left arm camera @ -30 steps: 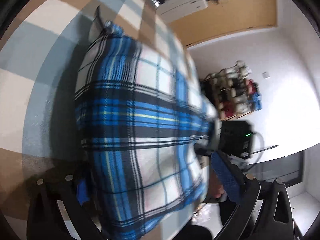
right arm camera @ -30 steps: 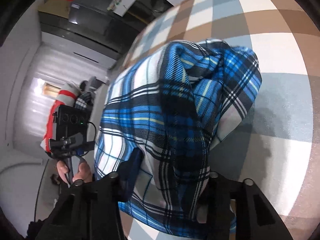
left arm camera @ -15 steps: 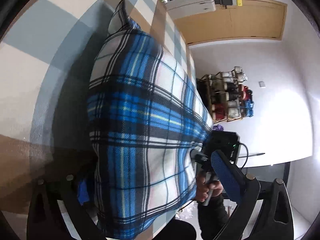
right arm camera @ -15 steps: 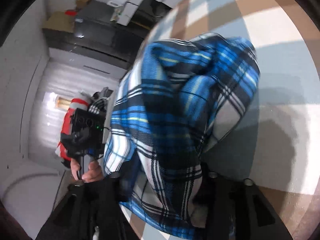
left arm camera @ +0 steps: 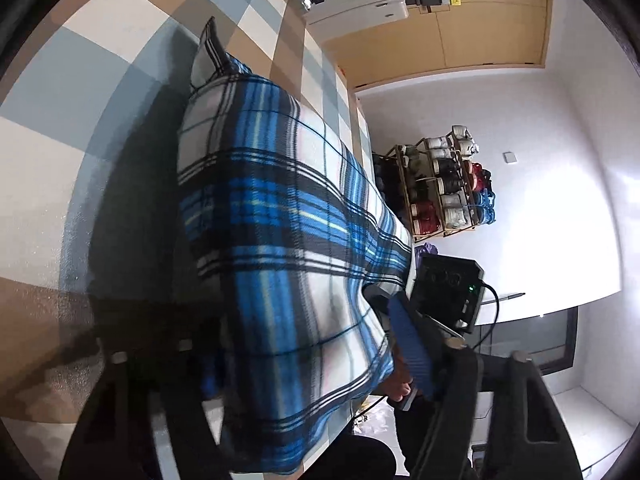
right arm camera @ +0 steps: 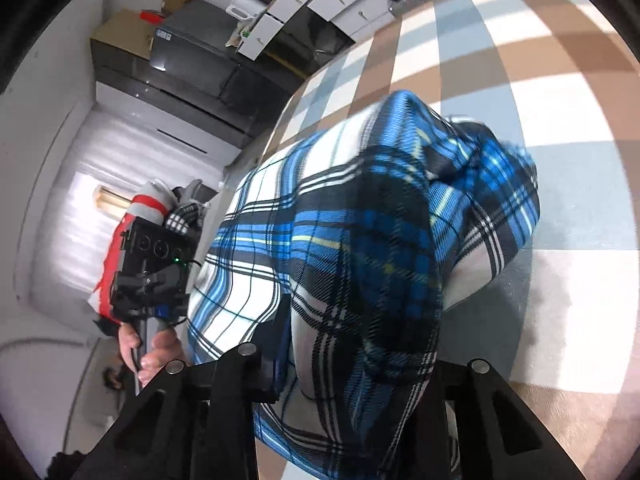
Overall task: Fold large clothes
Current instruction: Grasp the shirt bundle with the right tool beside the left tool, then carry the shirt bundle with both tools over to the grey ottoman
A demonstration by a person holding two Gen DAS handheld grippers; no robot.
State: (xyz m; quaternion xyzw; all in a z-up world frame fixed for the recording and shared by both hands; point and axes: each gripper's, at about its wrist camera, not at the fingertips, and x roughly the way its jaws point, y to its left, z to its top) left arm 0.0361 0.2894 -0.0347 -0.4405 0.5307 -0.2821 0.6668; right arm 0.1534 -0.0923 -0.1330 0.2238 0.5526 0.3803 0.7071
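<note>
- A blue, white and black plaid garment (left arm camera: 280, 216) was seen bunched and lifted above a counter covered in a checked cloth (left arm camera: 80, 92) of beige, pale blue and white, its far end trailing down onto that cloth.
- The left gripper (left arm camera: 308, 356) was pictured with its jaws closing, the plaid fabric draped between them and over the left finger; the blue-padded right finger (left arm camera: 412, 356) stood just at the cloth's edge, and whether the pads pressed on it could not be told.
- In the right wrist view, the right gripper (right arm camera: 360, 364) was shown with its jaws closing, a thick fold of the same garment (right arm camera: 360, 240) hanging between them; the pads were hidden by the fabric, so a firm grip could not be confirmed.
- The other hand (right arm camera: 152, 352) was caught at the left, wrapped around its black gripper handle beside the garment's edge.
- A wooden rack of shoes (left arm camera: 444, 188) was visible against the white wall, well apart from the counter.
- Dark cabinets (right arm camera: 192, 72) and white drawers were seen beyond the counter's far edge.
</note>
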